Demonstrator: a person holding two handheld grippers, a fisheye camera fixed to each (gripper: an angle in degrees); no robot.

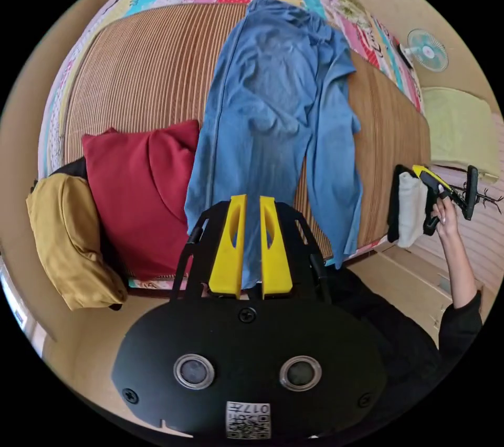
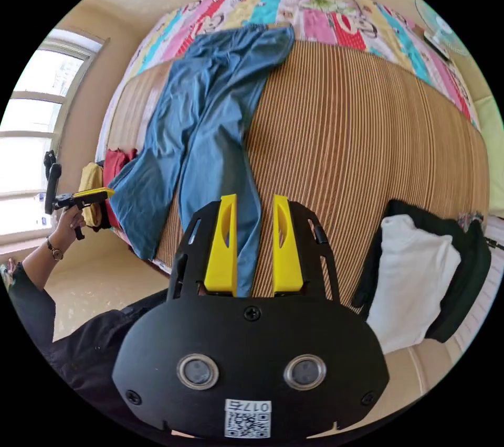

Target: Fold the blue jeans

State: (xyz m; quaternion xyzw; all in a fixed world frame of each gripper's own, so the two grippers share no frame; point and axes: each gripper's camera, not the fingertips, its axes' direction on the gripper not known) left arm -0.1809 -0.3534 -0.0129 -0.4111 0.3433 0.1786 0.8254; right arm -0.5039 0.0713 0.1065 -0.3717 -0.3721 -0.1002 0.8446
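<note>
- The blue jeans are seen spread flat on the striped mat of the bed, the waist far toward 12 o'clock and the two leg ends hanging a little over the near edge.
- The left gripper is held above the near edge with a narrow gap between the jaws; nothing is held in it.
- The right gripper is held the same way, jaws a little apart and empty, over the end of one leg.
- The cloth is judged soft and thin, rather light; it will sag and wrinkle when lifted, so it should be kept stretched between two holds.
- A good hold is judged to be at the hems, one leg end for each gripper.
- A red garment lies just beside the jeans at 9 o'clock in the left gripper view.
</note>
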